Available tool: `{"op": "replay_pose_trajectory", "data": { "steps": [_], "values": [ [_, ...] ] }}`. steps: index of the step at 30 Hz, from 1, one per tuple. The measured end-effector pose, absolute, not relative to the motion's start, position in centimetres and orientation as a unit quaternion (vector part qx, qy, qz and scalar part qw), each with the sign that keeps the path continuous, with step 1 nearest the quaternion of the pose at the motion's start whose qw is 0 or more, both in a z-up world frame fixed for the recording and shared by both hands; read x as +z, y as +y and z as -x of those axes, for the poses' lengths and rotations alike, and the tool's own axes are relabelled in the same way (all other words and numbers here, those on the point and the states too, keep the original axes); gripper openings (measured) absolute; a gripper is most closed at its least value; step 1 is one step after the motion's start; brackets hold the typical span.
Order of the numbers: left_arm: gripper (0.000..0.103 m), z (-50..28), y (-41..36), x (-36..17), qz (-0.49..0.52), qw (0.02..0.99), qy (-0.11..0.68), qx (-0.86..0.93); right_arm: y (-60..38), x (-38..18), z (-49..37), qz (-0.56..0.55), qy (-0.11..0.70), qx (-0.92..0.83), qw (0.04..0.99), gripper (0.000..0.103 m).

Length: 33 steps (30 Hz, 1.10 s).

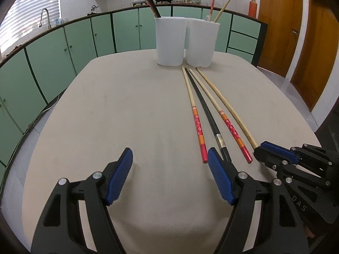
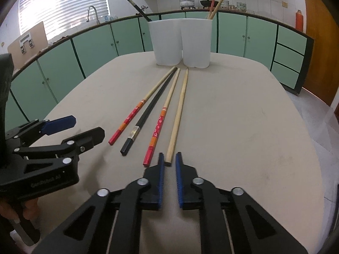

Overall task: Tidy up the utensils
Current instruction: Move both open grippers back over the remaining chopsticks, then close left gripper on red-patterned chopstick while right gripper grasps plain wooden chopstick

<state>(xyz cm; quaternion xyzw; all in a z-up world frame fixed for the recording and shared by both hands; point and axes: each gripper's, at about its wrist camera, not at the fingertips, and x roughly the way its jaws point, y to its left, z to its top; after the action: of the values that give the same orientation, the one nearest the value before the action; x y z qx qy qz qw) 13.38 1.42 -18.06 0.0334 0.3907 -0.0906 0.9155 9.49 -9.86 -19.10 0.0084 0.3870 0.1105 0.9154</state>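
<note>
Chopsticks in row on beige bench [image 1: 127, 105], tips toward white twin-cup plastic holder [image 2: 180, 42] at far edge: red-patterned wooden chopstick [image 2: 129, 119], black chopstick with silver band [image 2: 146, 116], second red-patterned chopstick [image 2: 161, 122], plain pale wooden chopstick [image 2: 179, 114]. Right tongs [image 2: 168, 159] nearly closed around butt end of plain chopstick; firm pinch unclear. Left tongs [image 1: 170, 156] wide open, empty, near black chopstick's end. More chopsticks upright in holder.

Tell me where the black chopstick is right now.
The black chopstick lies flat on the table, second from the left among four, between the two red-handled chopsticks, pointing toward the white holder.
</note>
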Motion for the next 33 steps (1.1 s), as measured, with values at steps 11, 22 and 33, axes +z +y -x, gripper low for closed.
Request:
{"op": "replay_pose_trajectory", "data": {
  "steps": [11,22,33],
  "values": [
    [0.063,-13.5,0.2,-19.0,-0.041,0.905,0.41,-0.101,-10.9,-18.9,-9.7,-0.017,0.388,0.105,0.916,0.007],
    [0.054,-14.0,-0.8,-19.3,-0.037,0.903,0.415,-0.105,-11.2,-19.1,-9.8,-0.025,0.388,0.108,0.915,0.007],
    [0.017,-13.5,-2.0,-19.1,-0.051,0.903,0.41,-0.118,-11.4,-19.3,-9.9,-0.035,0.39,0.113,0.913,0.007]
  ]
}}
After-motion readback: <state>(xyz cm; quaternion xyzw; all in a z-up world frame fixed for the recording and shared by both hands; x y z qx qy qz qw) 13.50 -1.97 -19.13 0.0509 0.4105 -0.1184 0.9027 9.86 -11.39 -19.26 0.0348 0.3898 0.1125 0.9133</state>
